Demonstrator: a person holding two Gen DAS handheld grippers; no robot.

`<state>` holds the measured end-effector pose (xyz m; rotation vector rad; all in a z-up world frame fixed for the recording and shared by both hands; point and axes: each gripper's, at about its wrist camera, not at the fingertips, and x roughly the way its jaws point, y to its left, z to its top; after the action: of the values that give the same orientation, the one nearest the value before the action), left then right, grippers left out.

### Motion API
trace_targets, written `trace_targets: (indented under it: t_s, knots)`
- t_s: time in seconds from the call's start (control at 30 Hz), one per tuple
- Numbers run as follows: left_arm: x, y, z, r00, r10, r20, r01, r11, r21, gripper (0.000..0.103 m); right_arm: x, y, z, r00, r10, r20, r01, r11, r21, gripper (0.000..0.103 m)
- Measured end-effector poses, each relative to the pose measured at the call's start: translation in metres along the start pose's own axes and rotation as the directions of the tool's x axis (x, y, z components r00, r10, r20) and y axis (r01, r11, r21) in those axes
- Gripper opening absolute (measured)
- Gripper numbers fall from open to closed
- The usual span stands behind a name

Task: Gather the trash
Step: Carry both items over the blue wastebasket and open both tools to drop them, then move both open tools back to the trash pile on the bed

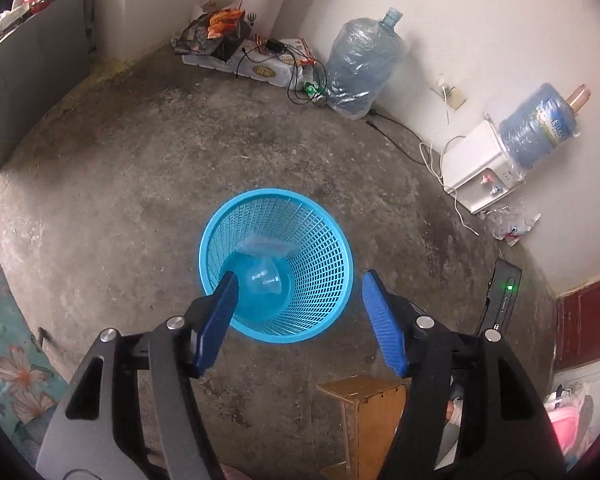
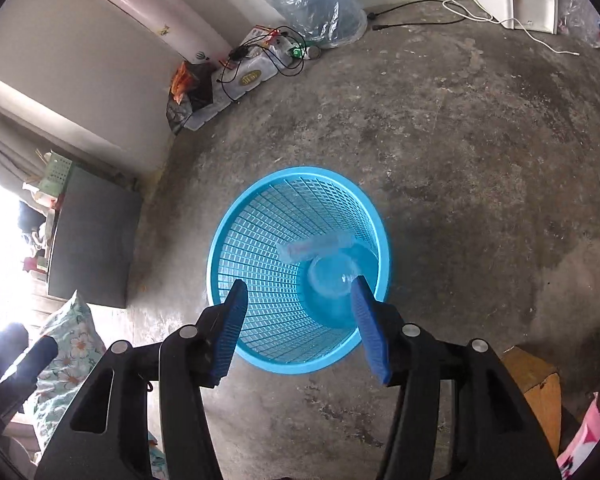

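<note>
A blue mesh waste basket [image 1: 320, 232] stands on the concrete floor; it also shows in the right wrist view [image 2: 260, 240]. Inside lie a clear plastic cup [image 1: 266, 280] and a clear plastic wrapper [image 1: 266, 245]; the right wrist view shows the cup [image 2: 332, 276] and the wrapper [image 2: 316, 247] too. My left gripper [image 1: 300, 284] is open and empty above the basket's near rim. My right gripper [image 2: 300, 292] is open and empty above the basket.
A large water bottle in a plastic bag [image 1: 360, 68] stands by the wall. A water dispenser [image 1: 488, 164] with cables stands at the right. Boxes and snack bags [image 1: 236, 44] lie in the corner. A cardboard box [image 1: 364, 412] sits near me. Crumpled plastic [image 1: 512, 224] lies beside the dispenser.
</note>
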<state>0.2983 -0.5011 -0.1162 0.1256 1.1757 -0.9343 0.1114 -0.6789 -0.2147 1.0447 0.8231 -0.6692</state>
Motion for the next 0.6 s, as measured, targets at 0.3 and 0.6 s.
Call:
trace_targets:
  t_s: [0.3, 0.6]
  knots:
    - [-0.195, 0.007, -0.046, 0.964, -0.063, 0.259, 0.033, 0.992, 0.12, 0.069, -0.11, 0.058, -0.038, 0.988, 0.07, 0.138, -0.023, 0.949, -0.313, 0.071]
    - [-0.373, 0.05, -0.197, 0.87, 0.11, 0.481, -0.138, 0.99, 0.022, 0.08, -0.223, 0.155, -0.11, 0.931, 0.343, 0.124, -0.207, 0.777, -0.594, 0.087]
